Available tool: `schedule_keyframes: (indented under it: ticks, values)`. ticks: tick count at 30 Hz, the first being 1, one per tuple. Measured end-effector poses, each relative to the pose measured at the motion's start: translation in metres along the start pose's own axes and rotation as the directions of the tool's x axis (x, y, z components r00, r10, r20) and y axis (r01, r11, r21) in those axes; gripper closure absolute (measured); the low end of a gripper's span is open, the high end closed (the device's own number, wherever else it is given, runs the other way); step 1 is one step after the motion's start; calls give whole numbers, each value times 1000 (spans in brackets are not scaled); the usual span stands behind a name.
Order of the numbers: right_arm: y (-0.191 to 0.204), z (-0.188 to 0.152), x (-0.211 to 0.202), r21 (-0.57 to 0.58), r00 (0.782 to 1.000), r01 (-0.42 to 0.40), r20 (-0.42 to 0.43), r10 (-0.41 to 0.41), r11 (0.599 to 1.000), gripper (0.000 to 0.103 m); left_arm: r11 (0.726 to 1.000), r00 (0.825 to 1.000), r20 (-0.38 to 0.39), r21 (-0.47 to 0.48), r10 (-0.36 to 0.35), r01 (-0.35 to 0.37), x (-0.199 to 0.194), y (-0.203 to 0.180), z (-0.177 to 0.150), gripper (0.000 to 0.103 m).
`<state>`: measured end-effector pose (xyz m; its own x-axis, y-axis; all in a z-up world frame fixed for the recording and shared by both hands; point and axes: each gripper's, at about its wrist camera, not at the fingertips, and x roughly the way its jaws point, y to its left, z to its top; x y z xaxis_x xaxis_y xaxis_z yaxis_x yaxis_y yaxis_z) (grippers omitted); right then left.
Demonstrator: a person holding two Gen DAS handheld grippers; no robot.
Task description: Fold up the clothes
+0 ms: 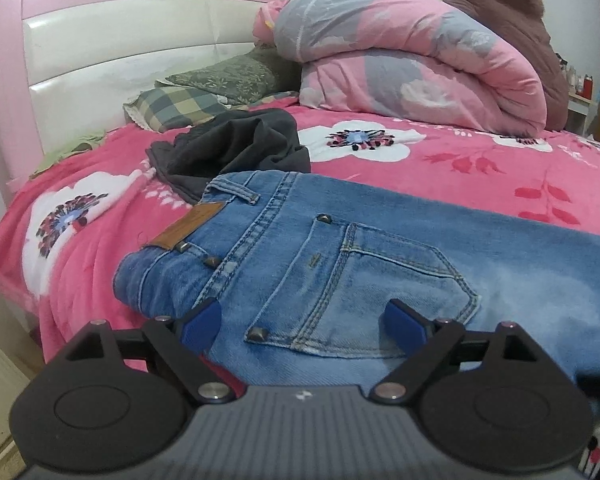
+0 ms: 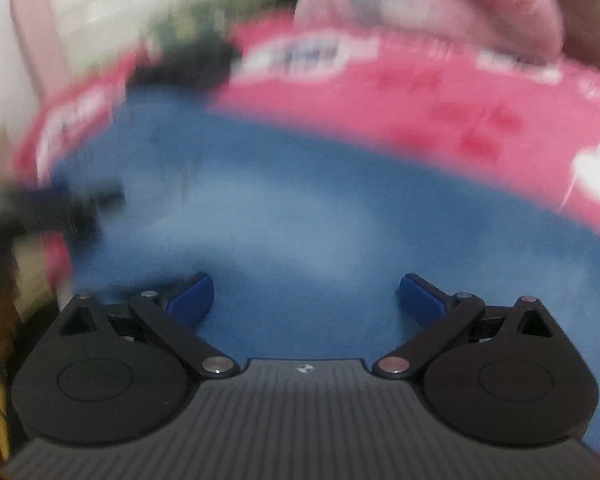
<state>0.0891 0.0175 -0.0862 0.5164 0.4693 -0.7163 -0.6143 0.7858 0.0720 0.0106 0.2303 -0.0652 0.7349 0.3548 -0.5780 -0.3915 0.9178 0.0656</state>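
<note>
- Jeans (image 1: pixel 340 248): flat on the bedspread (image 1: pixel 480 160), directly under and ahead of the left gripper (image 1: pixel 304 320); waistband to its left, legs running right.
- Left gripper: jaws spread, nothing clamped.
- Right gripper (image 2: pixel 306 298): jaws apart above blurred denim.
</note>
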Motion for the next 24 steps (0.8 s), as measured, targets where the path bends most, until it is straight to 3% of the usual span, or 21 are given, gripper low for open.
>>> schedule_keyframes:
  ticks: [3, 6, 11, 14, 19, 24]
  values:
    - [11, -20, -13, -80, 998, 14, -53, -18, 997, 1, 1000, 1000, 5, 8, -10, 9, 2, 1, -1, 12]
    - [15, -14, -31, -114, 997, 34, -63, -42, 993, 3, 1000, 1000, 8, 23, -10, 10, 3, 0, -2, 12]
    - [24, 20, -15, -49, 999, 36, 40, -34, 998, 3, 1000, 1000, 1, 18, -16, 15, 4, 2, 0, 12]
    - [36, 5, 11, -76, 999, 19, -39, -22, 997, 1, 1000, 1000, -1, 18, -25, 25, 5, 3, 0, 11]
    - [40, -11, -22, -173, 995, -4, -96, -13, 985, 4, 999, 999, 5, 17, -47, 47, 7, 6, 0, 11]
    - [39, 24, -39, -104, 1000, -7, 29, 10, 995, 4, 998, 999, 3, 25, -50, 50, 6, 6, -1, 11]
